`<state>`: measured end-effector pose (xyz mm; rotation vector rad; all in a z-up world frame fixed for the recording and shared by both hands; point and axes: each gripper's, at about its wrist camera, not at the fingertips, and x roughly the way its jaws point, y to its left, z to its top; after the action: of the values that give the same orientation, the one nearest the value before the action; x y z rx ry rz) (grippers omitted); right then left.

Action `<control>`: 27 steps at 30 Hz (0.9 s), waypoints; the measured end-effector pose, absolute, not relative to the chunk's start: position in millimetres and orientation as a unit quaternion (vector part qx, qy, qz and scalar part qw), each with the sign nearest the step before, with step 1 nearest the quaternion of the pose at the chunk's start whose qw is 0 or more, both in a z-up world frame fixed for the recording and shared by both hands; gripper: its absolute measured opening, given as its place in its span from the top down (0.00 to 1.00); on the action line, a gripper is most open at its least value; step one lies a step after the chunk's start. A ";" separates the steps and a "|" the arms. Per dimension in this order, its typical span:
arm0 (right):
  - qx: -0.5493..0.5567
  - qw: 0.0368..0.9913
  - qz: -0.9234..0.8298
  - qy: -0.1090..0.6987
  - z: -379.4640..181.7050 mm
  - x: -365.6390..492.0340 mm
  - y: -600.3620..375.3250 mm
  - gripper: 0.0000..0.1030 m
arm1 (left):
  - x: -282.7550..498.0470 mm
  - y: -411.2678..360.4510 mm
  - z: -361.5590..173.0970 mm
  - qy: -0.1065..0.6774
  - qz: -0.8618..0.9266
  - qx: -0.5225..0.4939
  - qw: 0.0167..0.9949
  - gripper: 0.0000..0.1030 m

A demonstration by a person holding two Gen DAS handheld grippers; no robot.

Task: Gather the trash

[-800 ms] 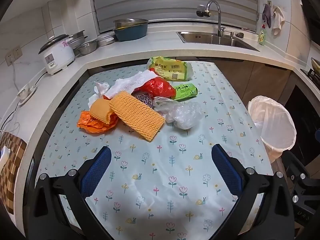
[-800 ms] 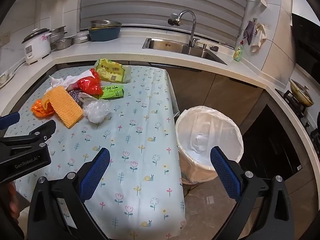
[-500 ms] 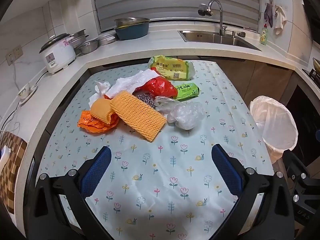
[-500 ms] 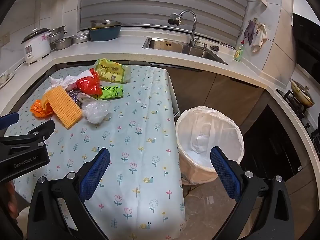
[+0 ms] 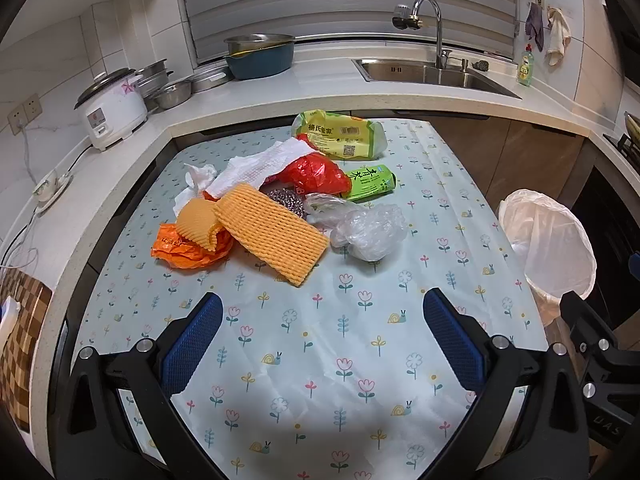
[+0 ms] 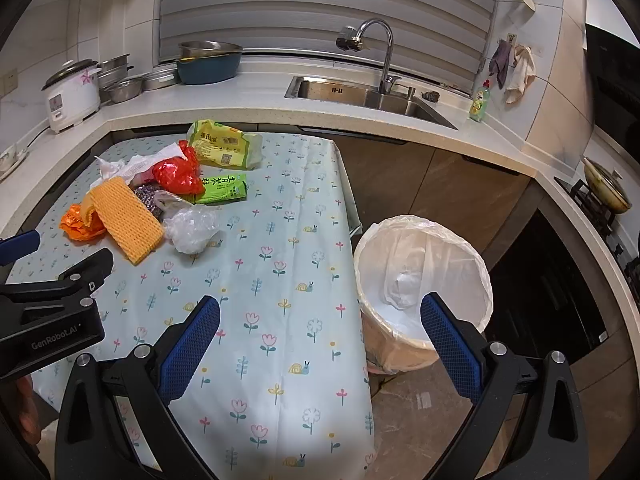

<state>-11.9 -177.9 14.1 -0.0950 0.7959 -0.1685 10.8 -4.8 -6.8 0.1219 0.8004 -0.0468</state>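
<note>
A pile of trash lies on the flowered tablecloth: an orange foam net, an orange bag, white tissue, a red bag, a steel scourer, a green packet, a yellow-green packet and a clear plastic bag. A bin lined with a white bag stands on the floor right of the table. My left gripper is open and empty, above the table short of the pile. My right gripper is open and empty, over the table's right edge by the bin.
A counter wraps around behind the table with a rice cooker, metal bowls, a blue basin and a sink with tap. A dish soap bottle stands right of the sink. A stove with a pan is at far right.
Both grippers have edged slightly forward toward the table; the pile and bin sit a little nearer in view. Nothing was grasped or moved.
</note>
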 end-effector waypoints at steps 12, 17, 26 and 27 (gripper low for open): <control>-0.045 0.916 -0.082 0.389 11.6 -9.2 -177.7 0.07 | 12.3 -3.1 -8.0 0.394 -0.018 0.056 0.917 0.07; -0.048 0.917 -0.082 0.387 11.1 -11.6 -173.9 0.07 | 11.0 -2.3 -8.4 0.395 -0.019 0.056 0.917 0.07; -0.049 0.919 -0.082 0.383 12.2 -14.9 -172.9 0.07 | 6.6 -1.8 -8.0 0.394 -0.021 0.053 0.917 0.07; -0.049 0.919 -0.082 0.382 12.6 -15.7 -172.2 0.07 | 5.8 -1.6 -8.0 0.394 -0.020 0.052 0.917 0.07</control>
<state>-15.7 -172.2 12.6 -0.1014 0.7859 -0.1690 5.8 -1.6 -8.0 0.1072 0.8106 -0.0421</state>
